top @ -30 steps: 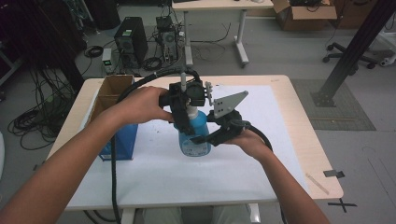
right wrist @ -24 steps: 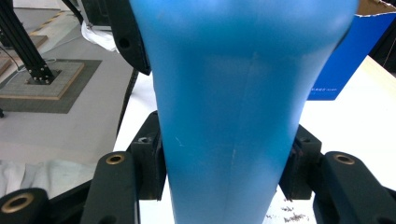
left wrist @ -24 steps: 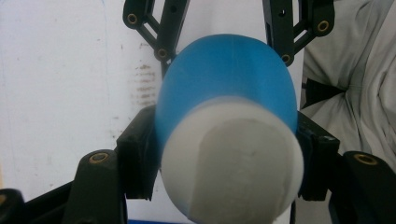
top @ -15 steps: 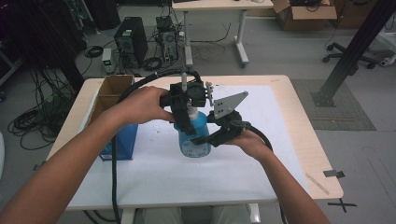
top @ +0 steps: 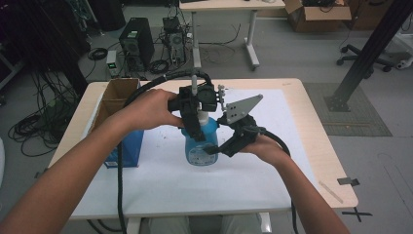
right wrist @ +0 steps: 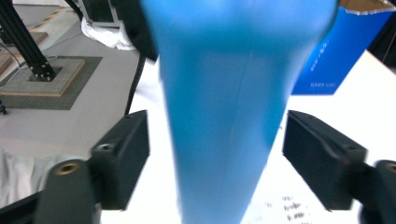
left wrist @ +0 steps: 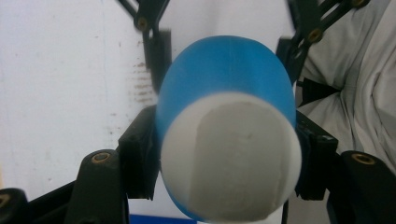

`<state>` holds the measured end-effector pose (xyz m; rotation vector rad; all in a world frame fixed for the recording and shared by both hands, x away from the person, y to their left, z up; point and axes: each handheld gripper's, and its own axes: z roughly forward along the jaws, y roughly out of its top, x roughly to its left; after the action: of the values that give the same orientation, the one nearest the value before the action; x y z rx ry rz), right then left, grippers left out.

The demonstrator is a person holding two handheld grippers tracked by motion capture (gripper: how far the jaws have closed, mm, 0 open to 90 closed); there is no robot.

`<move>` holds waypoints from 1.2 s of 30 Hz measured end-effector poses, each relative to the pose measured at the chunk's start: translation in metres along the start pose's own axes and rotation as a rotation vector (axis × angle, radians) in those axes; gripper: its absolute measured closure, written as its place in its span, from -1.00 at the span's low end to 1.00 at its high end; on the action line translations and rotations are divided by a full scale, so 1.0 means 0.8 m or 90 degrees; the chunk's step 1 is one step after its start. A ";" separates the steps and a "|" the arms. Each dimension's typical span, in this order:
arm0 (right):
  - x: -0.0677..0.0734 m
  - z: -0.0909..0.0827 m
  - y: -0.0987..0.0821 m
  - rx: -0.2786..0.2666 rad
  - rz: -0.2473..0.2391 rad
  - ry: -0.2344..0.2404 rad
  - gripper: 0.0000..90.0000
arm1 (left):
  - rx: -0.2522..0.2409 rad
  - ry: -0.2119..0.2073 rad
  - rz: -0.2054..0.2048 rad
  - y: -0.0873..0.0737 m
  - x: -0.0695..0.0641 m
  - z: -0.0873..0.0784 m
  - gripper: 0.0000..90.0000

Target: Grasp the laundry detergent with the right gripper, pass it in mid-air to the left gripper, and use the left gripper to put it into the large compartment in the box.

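Observation:
A blue bottle (top: 199,146) with a white cap (left wrist: 233,163) stands on the white sheet at mid-table. My left gripper (top: 197,127) comes down from above, and its pads (left wrist: 140,154) press on the bottle's upper part (left wrist: 224,70) from both sides, so it is shut on it. My right gripper (top: 214,148) reaches in level from the right at the bottle's body. Its jaws have just been opening. In the right gripper view the bottle (right wrist: 224,93) stands between the pads (right wrist: 123,149) with a gap on each side.
A blue box (top: 122,126) with open cardboard flaps stands at the table's left, also in the right gripper view (right wrist: 327,60). The white sheet (top: 243,180) covers most of the table. Thick cables trail from both grippers toward the near edge.

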<state>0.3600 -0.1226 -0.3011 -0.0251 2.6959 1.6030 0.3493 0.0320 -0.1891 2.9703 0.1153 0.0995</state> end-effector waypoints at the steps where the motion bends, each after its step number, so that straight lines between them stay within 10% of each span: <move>1: 0.001 -0.008 -0.001 0.015 0.009 -0.006 -0.61 | 0.002 0.005 -0.006 -0.002 0.001 -0.002 -0.15; 13: 0.007 -0.052 -0.010 0.074 0.017 -0.067 -0.76 | 0.015 0.043 -0.071 -0.011 0.012 -0.018 -0.16; 36: 0.017 -0.148 -0.014 0.260 0.066 -0.184 -0.88 | 0.026 0.163 -0.334 -0.052 0.058 -0.100 -0.16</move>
<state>0.3473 -0.2321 -0.2542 0.3242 2.7624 0.9518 0.3869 0.0900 -0.1148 2.8396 0.9230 0.4073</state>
